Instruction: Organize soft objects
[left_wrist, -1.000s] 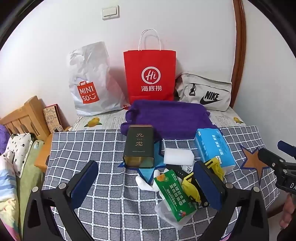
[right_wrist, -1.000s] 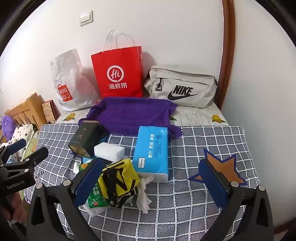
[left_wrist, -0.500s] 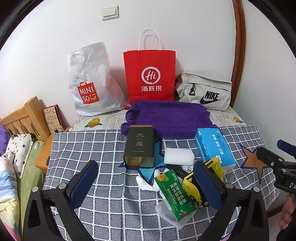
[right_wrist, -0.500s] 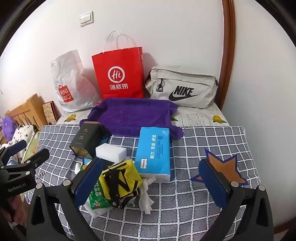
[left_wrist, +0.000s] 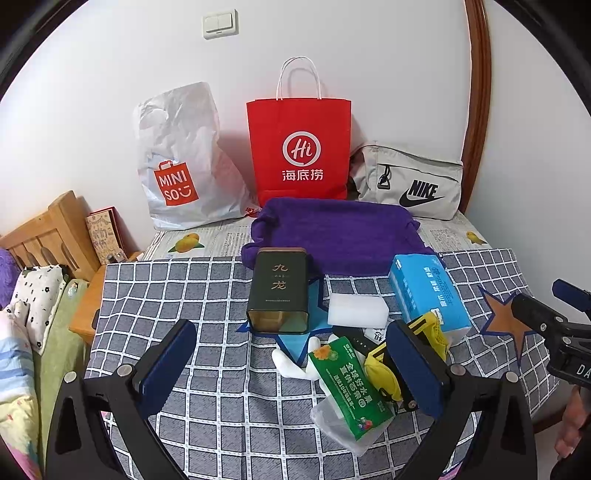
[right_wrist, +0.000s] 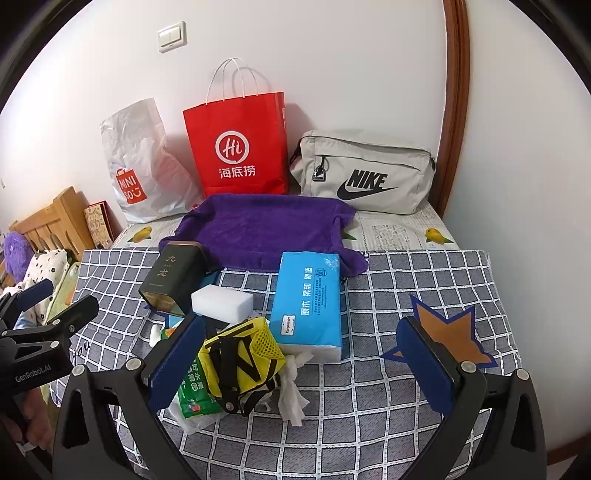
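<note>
A heap of small things lies on the checked cloth (left_wrist: 166, 295): a blue tissue pack (right_wrist: 308, 299) (left_wrist: 428, 291), a white sponge block (right_wrist: 221, 301) (left_wrist: 356, 310), a yellow mesh pouch (right_wrist: 242, 356) (left_wrist: 428, 332), a green packet (left_wrist: 349, 384) (right_wrist: 194, 391), crumpled white paper (right_wrist: 293, 391) and a dark tin (left_wrist: 279, 290) (right_wrist: 173, 277). Behind them a purple towel (left_wrist: 336, 229) (right_wrist: 266, 225) is spread flat. My left gripper (left_wrist: 291, 365) hovers open in front of the heap. My right gripper (right_wrist: 301, 363) is open too, its left finger beside the yellow pouch, nothing held.
Against the wall stand a white plastic bag (left_wrist: 177, 162), a red paper bag (left_wrist: 299, 151) and a grey Nike pouch (left_wrist: 410, 181). A wooden bed frame (left_wrist: 48, 229) and bedding lie to the left. Two star patches mark the cloth; the orange star (right_wrist: 447, 332) is bare.
Both grippers have crept slightly towards the heap; the right view has shifted a little. Nothing on the cloth has moved and both stay open.
</note>
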